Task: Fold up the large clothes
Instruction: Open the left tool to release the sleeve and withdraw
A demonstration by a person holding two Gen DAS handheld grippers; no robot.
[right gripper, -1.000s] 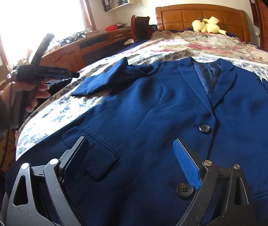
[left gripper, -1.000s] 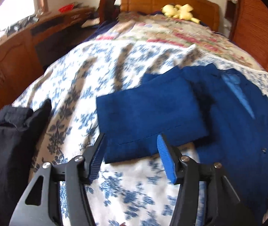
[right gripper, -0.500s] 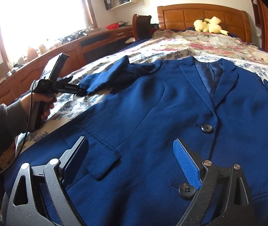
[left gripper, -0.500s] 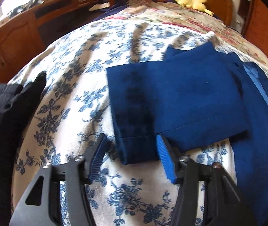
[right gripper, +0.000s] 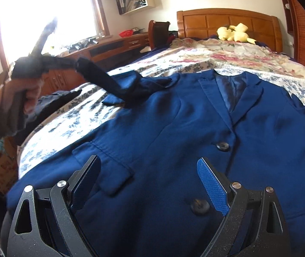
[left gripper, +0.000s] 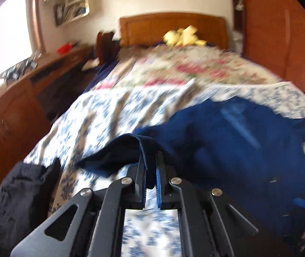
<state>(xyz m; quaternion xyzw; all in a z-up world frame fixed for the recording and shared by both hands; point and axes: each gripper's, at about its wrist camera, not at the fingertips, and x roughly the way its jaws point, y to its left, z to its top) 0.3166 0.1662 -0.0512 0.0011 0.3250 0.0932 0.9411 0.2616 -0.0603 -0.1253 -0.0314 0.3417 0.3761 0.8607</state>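
- My left claw (left gripper: 150, 171) has just been closing and now pinches the cuff of the sleeve (left gripper: 131, 150) between its pads, at the lower middle of the left wrist frame.
- In the right wrist view the same sleeve (right gripper: 118, 85) hangs lifted off the bed, stretched from the claw at upper left down to the jacket's shoulder.
- My right claw (right gripper: 150, 184) is spread wide with nothing between its pads, hovering over the front of the blue jacket (right gripper: 174, 128) at the bottom of its frame, near the pocket flap (right gripper: 107, 171) and the lower button (right gripper: 199, 206).
- I judge the step in hand to be folding the sleeve inward across the jacket's chest.
- The next move calls for carrying the cuff toward the lapels, laying it flat, then letting go.
- The jacket lies face up, spread across the flowered bedspread (right gripper: 83, 111).
- A dark garment (left gripper: 23, 192) sits at the bed's left edge, so I would keep the swing inward; the bed beyond the collar offers free room.
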